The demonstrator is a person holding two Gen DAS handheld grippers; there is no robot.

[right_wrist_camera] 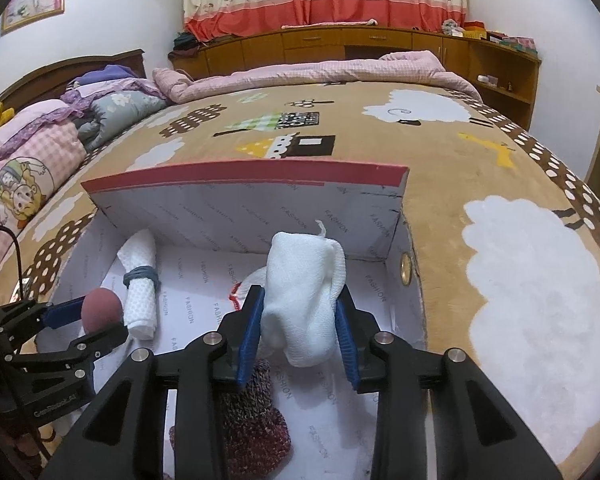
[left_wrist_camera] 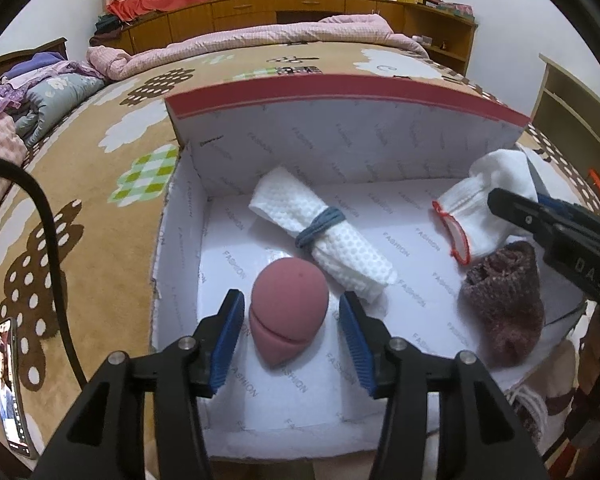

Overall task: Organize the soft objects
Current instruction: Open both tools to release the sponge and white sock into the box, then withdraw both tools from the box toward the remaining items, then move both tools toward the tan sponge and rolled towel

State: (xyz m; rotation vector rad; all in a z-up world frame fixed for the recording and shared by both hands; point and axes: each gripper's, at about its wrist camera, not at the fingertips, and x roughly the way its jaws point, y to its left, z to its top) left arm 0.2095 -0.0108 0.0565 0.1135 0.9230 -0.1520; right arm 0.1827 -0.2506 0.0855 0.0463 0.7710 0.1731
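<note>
Item: white sock (right_wrist_camera: 304,300), soft knit with a red-stitched cuff. It is held over the right half of the open box (left_wrist_camera: 340,128), bunched and pinched between the blue pads of the right gripper (right_wrist_camera: 300,332), which is clamped on the sock's middle. It is judged light, limp and easily compressed; a hold across the bunched middle is judged best, since a loose end would droop and drag.

Item: pink sponge (left_wrist_camera: 286,312), teardrop-shaped, resting on the box floor at the left. It is flanked by the fingers of the left gripper (left_wrist_camera: 292,332), whose jaws stand spread with a gap on each side (no contact is seen). It is judged springy and nearly weightless, best taken across its widest part.

Item: rolled cloth (left_wrist_camera: 324,240), white and dimpled, bound by a blue band, lying diagonally on the floor just beyond the sponge.

Item: dark knit sock (left_wrist_camera: 504,300), maroon and fuzzy, lying at the right side of the box below the white sock.

Surround: the box, lined in white printed paper, is set on a patterned tan bedspread (right_wrist_camera: 480,152).
</note>
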